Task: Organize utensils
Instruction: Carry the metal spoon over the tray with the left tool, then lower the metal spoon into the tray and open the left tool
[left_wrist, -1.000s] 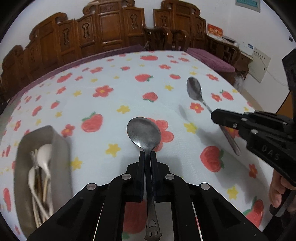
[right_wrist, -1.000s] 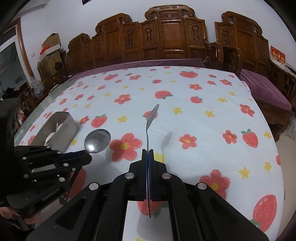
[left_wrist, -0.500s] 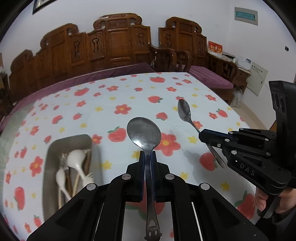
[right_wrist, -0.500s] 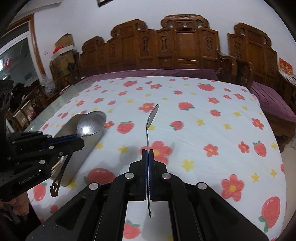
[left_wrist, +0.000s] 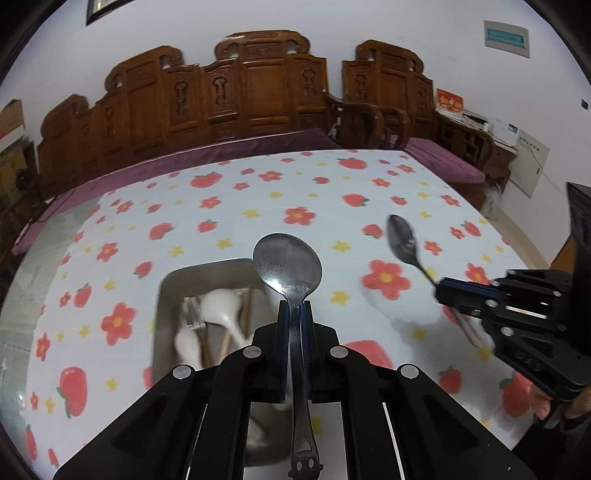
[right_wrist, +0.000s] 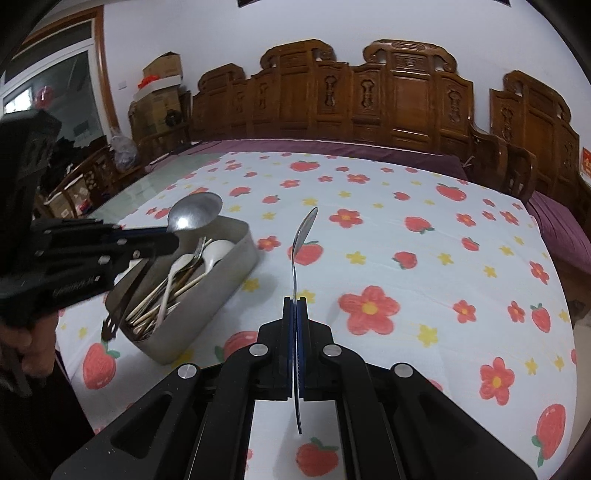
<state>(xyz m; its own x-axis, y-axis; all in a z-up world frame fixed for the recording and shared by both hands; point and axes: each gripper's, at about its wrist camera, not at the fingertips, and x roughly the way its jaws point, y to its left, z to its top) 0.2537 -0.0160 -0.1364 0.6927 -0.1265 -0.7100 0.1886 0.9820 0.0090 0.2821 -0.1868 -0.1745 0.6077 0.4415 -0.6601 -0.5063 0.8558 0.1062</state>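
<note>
My left gripper (left_wrist: 294, 308) is shut on the handle of a large metal spoon (left_wrist: 287, 264) and holds it in the air above the metal tray (left_wrist: 168, 295). The same spoon (right_wrist: 194, 216) shows over the tray (right_wrist: 240, 258) in the right wrist view. The tray holds white spoons (right_wrist: 214, 254), chopsticks and a fork. My right gripper (right_wrist: 294, 306) is shut on a second metal spoon (right_wrist: 303, 230), seen edge-on, held above the tablecloth to the right of the tray. That spoon (left_wrist: 402, 240) also shows in the left wrist view.
The table has a white cloth with strawberries and flowers (right_wrist: 406, 258). Carved wooden chairs (right_wrist: 388, 99) line its far side, and purple cushions (left_wrist: 443, 162) lie at the right. Boxes (right_wrist: 162, 77) stand at the far left.
Both grippers have moved left with their spoons. The tray has come from the left edge of the left wrist view to beneath the large spoon.
</note>
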